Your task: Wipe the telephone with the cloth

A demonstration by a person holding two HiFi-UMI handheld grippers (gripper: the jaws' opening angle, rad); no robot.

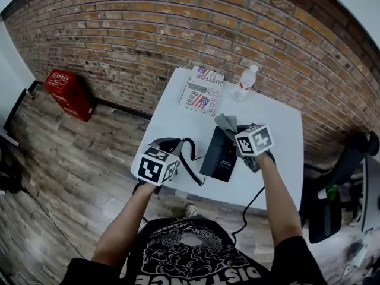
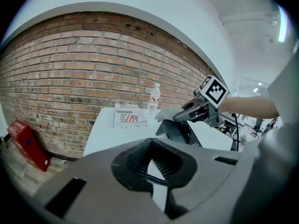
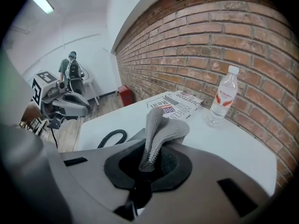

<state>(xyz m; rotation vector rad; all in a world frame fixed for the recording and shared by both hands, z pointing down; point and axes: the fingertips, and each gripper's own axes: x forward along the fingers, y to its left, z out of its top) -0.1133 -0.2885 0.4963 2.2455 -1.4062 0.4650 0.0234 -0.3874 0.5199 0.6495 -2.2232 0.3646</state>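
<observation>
A black telephone base (image 1: pixel 218 154) sits on the white table (image 1: pixel 279 129). My right gripper (image 1: pixel 240 136) is shut on a grey knitted cloth (image 1: pixel 226 123) that hangs over the base's far end. In the right gripper view the cloth (image 3: pixel 157 133) sticks up from between the jaws and folds over. My left gripper (image 1: pixel 165 151) is at the table's front left corner, shut on the black handset (image 1: pixel 168 141), held off the base. The coiled cord (image 1: pixel 191 159) runs from it to the base. The left gripper view shows the cord (image 2: pixel 156 179) between the jaws and the base (image 2: pixel 180 130) beyond.
A folded newspaper (image 1: pixel 202 91) and a clear water bottle (image 1: pixel 244 83) lie at the table's far side by the brick wall. A red box (image 1: pixel 69 94) sits on the floor at left and a black chair (image 1: pixel 341 183) at right. A cable (image 1: pixel 252 209) hangs off the front edge.
</observation>
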